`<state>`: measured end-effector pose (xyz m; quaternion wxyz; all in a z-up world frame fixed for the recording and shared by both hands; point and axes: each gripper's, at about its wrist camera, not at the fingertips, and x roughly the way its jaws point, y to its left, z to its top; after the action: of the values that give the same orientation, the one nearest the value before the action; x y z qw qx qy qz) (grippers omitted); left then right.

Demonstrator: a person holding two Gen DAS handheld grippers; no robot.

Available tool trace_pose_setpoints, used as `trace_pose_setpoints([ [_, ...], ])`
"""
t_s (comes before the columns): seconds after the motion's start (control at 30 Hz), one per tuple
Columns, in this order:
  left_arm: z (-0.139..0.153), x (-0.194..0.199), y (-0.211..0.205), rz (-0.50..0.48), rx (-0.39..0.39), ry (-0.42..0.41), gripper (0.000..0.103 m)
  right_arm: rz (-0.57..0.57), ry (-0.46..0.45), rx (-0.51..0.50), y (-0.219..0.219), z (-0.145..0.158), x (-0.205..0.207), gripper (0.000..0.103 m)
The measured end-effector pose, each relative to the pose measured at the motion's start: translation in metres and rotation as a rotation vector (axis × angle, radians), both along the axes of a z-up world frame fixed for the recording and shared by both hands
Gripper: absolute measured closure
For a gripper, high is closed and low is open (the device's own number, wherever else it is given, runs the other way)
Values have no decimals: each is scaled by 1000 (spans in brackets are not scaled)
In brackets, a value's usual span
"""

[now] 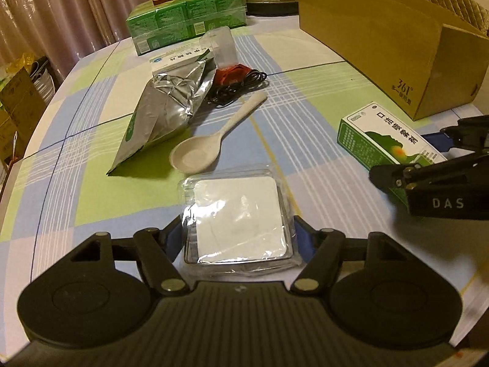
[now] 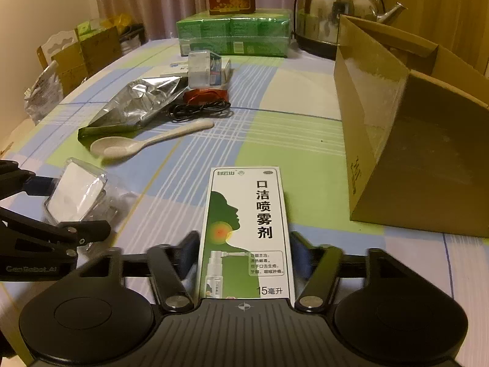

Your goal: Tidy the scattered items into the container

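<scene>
Left gripper (image 1: 240,238) astride the clear plastic case (image 1: 240,223) with the white pad inside; jaws stand at its two sides, case flat on the tablecloth (image 1: 91,202); whether the pads are pressing or only flanking, I cannot tell from here.

Right gripper (image 2: 244,250) lined up along the green-and-white spray box (image 2: 247,232); box lies flat, long axis pointing away from me, which is why I straddle its narrow width; a sliver of gap shows on the right side, so I read these jaws as apart, not clamped.

Cardboard box (image 2: 412,159), the container, sits to my right, open side tipped toward the table; near the spray box but not touching; I judge nothing of the scatter is in it yet.

Still out on the cloth: cream spoon (image 1: 214,140), bowl toward me; crumpled foil pouch (image 1: 165,107) just beside it; black cable (image 1: 241,87) coiled against a red item (image 1: 232,73); small clear tub (image 1: 220,46) on a flat white carton behind.

Judgement: both hands set for a paired pick-up, nearest pieces first, since each sits closest to its own hand; the slick case may slip if pinched high.
</scene>
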<state>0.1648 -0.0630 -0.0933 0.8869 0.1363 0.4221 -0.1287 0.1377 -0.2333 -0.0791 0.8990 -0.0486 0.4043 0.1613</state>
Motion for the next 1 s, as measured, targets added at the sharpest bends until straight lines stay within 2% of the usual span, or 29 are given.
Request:
trace_pose_setpoints([
  [0.33, 2, -7, 7, 22, -17, 7, 36, 10, 1, -20, 4, 1, -4, 35],
  [0.4, 1, -7, 8, 31, -14, 8, 32, 9, -5, -26, 4, 2, -4, 35],
  [0.6, -1, -11, 10, 52, -19, 20, 30, 1, -4, -35, 4, 1, -4, 35],
  [0.8, 0, -13, 11, 58, -28, 18, 36, -1, -2, -41, 4, 1, -5, 36],
  [0.83, 0, -13, 11, 59, -28, 20, 36, -3, -3, -42, 4, 1, -5, 37],
  [0.87, 1, -14, 11, 57, -29, 21, 36, -2, -3, -43, 4, 2, -5, 51],
  [1.0, 5, -18, 13, 62, -37, 19, 37, -4, 7, -45, 3, 5, -8, 50],
])
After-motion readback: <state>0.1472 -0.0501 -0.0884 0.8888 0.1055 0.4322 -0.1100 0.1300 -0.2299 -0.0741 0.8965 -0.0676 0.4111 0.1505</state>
